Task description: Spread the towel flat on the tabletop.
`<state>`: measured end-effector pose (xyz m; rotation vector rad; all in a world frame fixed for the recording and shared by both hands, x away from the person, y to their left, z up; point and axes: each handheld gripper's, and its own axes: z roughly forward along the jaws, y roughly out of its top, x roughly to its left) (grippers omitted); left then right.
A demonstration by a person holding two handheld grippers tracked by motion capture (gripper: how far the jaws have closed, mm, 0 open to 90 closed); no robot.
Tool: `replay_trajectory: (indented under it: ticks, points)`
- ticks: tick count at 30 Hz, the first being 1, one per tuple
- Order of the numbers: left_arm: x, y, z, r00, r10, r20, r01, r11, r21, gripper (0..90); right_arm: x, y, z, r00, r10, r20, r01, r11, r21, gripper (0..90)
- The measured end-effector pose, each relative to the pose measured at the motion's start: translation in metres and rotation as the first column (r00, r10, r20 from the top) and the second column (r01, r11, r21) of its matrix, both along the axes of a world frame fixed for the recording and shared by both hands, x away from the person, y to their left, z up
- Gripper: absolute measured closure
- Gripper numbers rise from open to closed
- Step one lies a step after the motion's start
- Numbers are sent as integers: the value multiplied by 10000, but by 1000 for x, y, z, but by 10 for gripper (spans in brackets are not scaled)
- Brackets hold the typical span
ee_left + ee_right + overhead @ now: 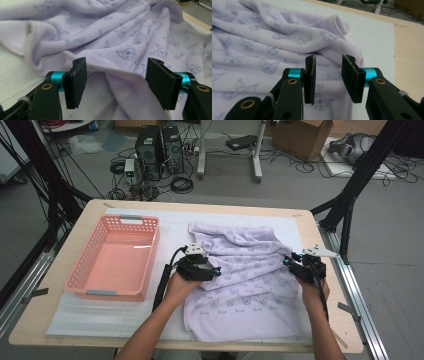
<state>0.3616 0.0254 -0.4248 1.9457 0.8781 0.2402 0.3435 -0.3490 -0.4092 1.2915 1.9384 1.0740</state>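
Wooden table [45,320] with a white mat [90,315] covering most of the top. Lilac blanket [245,285] with a small cat-face print lies rumpled on the mat, centre to right, near edge reaching the table's front edge. Pink perforated basket [112,257] sits on the mat left of the blanket, apart from it, with nothing visible inside.

Left gripper [212,271] is at the blanket's left edge, held in the person's left hand [181,284]. In the left gripper view its jaws stand wide apart, with a hemmed fold of the blanket [120,50] running across the gap between them; the pads are not pressing it. White mat [15,72] is visible below left.

Right gripper [290,262] is at the blanket's right edge, in the right hand [312,290]. In the right gripper view its jaws are parted more narrowly, a raised ridge of the blanket [287,42] just beyond the tips, nothing clamped. Bare mat [377,37] and table edge [409,47] are to its right.

Floor behind: two black PC towers [160,150], loose cables [182,184], cardboard box [300,137].
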Motion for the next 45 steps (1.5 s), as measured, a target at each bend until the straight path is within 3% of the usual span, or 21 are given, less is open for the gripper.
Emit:
replay_trajectory:
  ticks: [3,5,7,9,11,12,13,14,16,19,20,24,25,27,28,29,32,35,39,41,45]
  points:
    - [-1,-10,-4,9999,-140,-47,143,9972,727,353,-12,-7,-2,9994,186,-296,-178,9995,256,608]
    - [-1,-13,-8,9999,-96,-64,104,9904,1381,421,-18,-10,-7,9973,562,-482,-545,9978,366,596]
    - [1,-12,-12,9997,-42,-221,78,9867,1625,530,-26,-9,-12,9953,795,-545,-788,9968,148,592]
    - [3,-8,-13,9998,166,-60,-152,9816,1902,747,-31,-9,-17,9933,998,-588,-989,9949,173,593]
    - [7,-1,-11,9968,779,156,-794,9798,1838,855,-34,-9,-20,9913,1114,-704,-1108,9938,129,592]
    - [9,3,-11,9943,1036,232,-1061,9785,1767,868,-34,-9,-20,9904,1200,-692,-1192,9927,163,591]
    - [14,13,-10,9845,1732,279,-1755,9739,1438,871,-35,-10,-20,9898,1251,-678,-1239,9921,214,591]
    - [17,20,-10,9790,2024,256,-2040,9709,1255,875,-35,-10,-20,9896,1316,-584,-1302,9911,266,591]
    - [24,33,-11,9602,2791,84,-2788,9564,866,878,-34,-11,-20,9906,1254,-539,-1232,9915,417,590]
    - [33,50,-11,9392,3431,142,-3430,9351,895,880,-34,-11,-20,9929,1091,-476,-1064,9928,545,590]
    - [36,54,-11,9342,3565,106,-3563,9316,719,880,-34,-12,-20,9939,1008,-439,-983,9936,549,589]
    - [39,55,-8,9266,3722,532,-3752,9246,654,879,-34,-14,-21,9958,789,-460,-761,9953,601,584]
    - [39,55,-9,9260,3746,466,-3768,9246,560,879,-34,-14,-21,9956,802,-495,-770,9951,624,580]
    - [38,56,-11,9311,3646,118,-3648,9302,409,864,-34,-12,-24,9944,835,-650,-795,9949,617,560]
    - [35,56,-11,9348,3546,-203,-3541,9349,251,793,-34,-10,-25,9936,889,-701,-849,9947,576,551]
    - [32,56,-12,9406,3369,-419,-3372,9414,-11,666,-34,-8,-27,9918,991,-804,-959,9945,426,543]
    - [18,53,-11,9600,2797,-154,-2800,9596,-266,490,-35,-3,-31,9890,1069,-1025,-1059,9943,154,540]
    - [6,52,-14,9719,2353,9,-2349,9708,-478,437,-38,0,-30,9898,1097,-905,-1075,9938,289,536]
    - [-1,51,-15,9826,1845,-206,-1850,9824,-243,381,-45,3,-28,9884,1302,-780,-1298,9915,100,523]
    - [-6,49,-15,9851,1722,-50,-1722,9849,-179,387,-48,3,-30,9878,1274,-892,-1279,9918,2,495]
    - [-12,47,-21,9914,1303,-150,-1295,9907,423,395,-47,0,-35,9879,1051,-1139,-1078,9940,-182,455]
